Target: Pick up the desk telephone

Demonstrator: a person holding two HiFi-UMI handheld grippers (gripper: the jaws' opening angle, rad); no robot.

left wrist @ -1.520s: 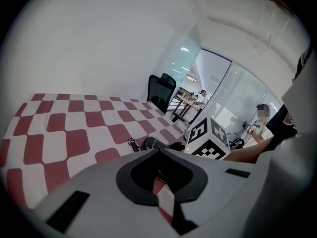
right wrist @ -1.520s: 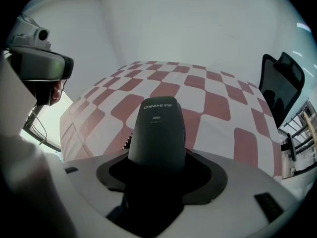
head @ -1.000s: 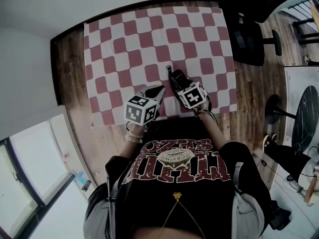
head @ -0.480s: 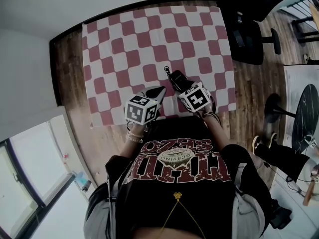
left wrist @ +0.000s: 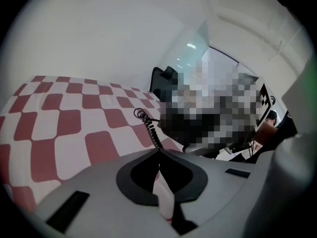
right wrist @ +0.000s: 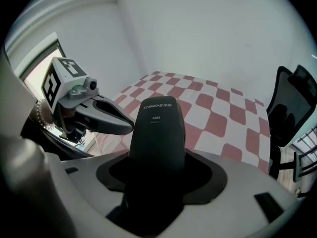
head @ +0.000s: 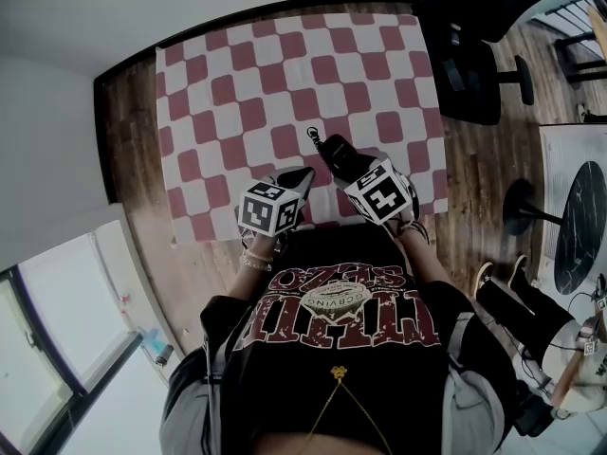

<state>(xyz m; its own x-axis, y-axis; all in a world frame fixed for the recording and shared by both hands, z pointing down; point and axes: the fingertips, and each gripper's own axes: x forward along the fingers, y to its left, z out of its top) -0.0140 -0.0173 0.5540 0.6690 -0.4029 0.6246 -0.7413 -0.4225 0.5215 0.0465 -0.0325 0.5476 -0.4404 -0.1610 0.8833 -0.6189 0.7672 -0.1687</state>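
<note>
Red-and-white checkered cloth (head: 247, 83) covers most of the wooden desk (head: 133, 150) in the head view, and a black office chair (head: 484, 45) stands on the plank floor past its far right corner. Near the cloth's front edge the right tool (head: 353, 166) pinches a black telephone handset (head: 334, 147). The handset points away from the person over the cloth, and its coiled cord (head: 313, 133) curls out from the far end. The left tool (head: 302, 174) sits just to the left of it, its tip aimed toward the handset but apart from it. From the left gripper view, the left tool's jaws are pressed together with only a thin slit between them and nothing in it. Beyond their tip the coiled cord rises over the checkered cloth; a mosaic patch covers much of what lies to the right. From the right gripper view, the handset stands straight up out of the right tool's jaws, which close on its lower part. Its back faces the camera with small pale print near the top. The left tool, with its marker cube (right wrist: 62, 76), reaches in from the left, its closed tip just beside the handset's left edge. The cloth spreads out behind, and the office chair shows at the right.
</note>
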